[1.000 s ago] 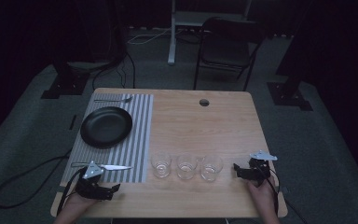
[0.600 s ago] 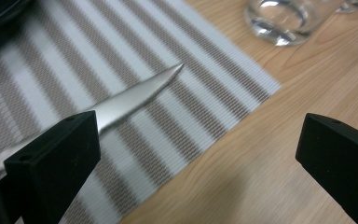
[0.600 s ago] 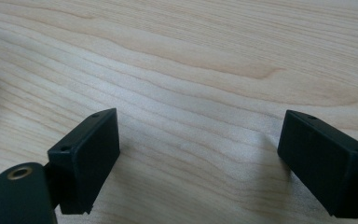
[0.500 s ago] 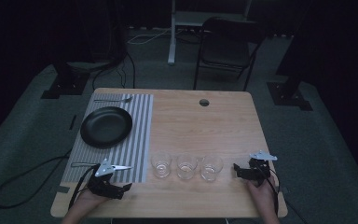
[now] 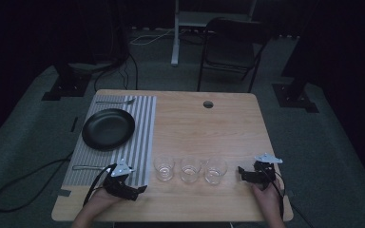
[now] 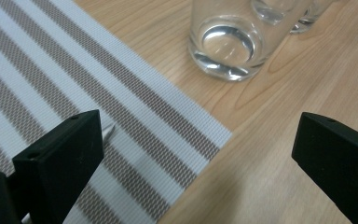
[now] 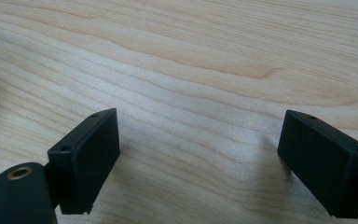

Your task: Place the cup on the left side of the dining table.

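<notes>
Black jaws of the left gripper [image 6: 200, 128] stand wide apart, having just closed a little, with nothing between them: bare striped placemat [image 6: 51, 60] and wood lie in the gap. At the inner edge of one jaw the bright tip of a knife [image 6: 108, 131] shows, lying flat on the mat and just beside the pad; contact cannot be confirmed. In the high view the knife's handle [image 5: 83, 167] runs away to the left along the mat's near edge, while the gripper sits low over the blade end.

Assessment of the knife: thin metal, stiff, light and smooth. It lies flush on the mat, so the jaws have little to bite on. The handle is judged the better hold, taken across its narrow sides. The polished blade would likely slip or skate.

Ahead of the jaws, off the mat's corner, stands a clear glass [image 6: 226, 44], first of three in a row, apart from the gripper.

The right gripper [image 7: 198, 126] is likewise spread wide and empty over the bare table [image 7: 214, 46], at the right end of the row.
</notes>
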Demonstrator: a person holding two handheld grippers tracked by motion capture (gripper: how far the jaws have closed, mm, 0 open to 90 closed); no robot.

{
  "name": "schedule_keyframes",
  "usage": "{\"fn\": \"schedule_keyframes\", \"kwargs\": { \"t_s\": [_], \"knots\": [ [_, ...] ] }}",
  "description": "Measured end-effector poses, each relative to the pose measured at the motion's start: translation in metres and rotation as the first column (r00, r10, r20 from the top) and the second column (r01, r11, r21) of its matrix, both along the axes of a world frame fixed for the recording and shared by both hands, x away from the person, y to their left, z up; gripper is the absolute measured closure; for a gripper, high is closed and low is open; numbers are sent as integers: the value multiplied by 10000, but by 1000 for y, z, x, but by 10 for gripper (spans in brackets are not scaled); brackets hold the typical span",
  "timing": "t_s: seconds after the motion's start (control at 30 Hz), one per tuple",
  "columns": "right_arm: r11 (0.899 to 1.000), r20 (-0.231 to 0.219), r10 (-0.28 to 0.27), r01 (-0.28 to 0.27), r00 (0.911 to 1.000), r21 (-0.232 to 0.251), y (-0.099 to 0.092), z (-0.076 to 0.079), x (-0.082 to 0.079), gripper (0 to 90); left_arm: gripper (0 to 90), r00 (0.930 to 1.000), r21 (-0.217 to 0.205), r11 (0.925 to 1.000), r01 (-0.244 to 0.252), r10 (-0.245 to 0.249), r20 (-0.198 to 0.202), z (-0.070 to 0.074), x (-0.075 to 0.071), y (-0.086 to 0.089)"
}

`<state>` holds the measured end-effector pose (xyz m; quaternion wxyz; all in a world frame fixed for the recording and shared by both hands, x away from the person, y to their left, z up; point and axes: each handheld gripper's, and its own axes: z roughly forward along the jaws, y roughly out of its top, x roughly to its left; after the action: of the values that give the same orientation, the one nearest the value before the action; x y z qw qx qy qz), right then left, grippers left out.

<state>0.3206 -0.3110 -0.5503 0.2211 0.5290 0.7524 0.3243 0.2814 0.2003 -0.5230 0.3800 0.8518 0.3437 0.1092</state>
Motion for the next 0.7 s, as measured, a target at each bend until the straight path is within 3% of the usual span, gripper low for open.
{"fn": "schedule_keyframes", "kwargs": {
  "t_s": [0.27,0.53,0.7],
  "knots": [
    [10000,3,0,0,10000,-1,0,0,0,122,25,9994,145,9993,340,-340,-7,-3,5,-16],
    [10000,3,2,-2,10000,0,0,0,0,122,26,9983,-138,9982,588,-588,25,-4,11,-28],
    [10000,4,2,-2,10000,0,0,0,0,122,25,9973,-107,9973,729,-729,75,-4,15,-35]
  ]
}}
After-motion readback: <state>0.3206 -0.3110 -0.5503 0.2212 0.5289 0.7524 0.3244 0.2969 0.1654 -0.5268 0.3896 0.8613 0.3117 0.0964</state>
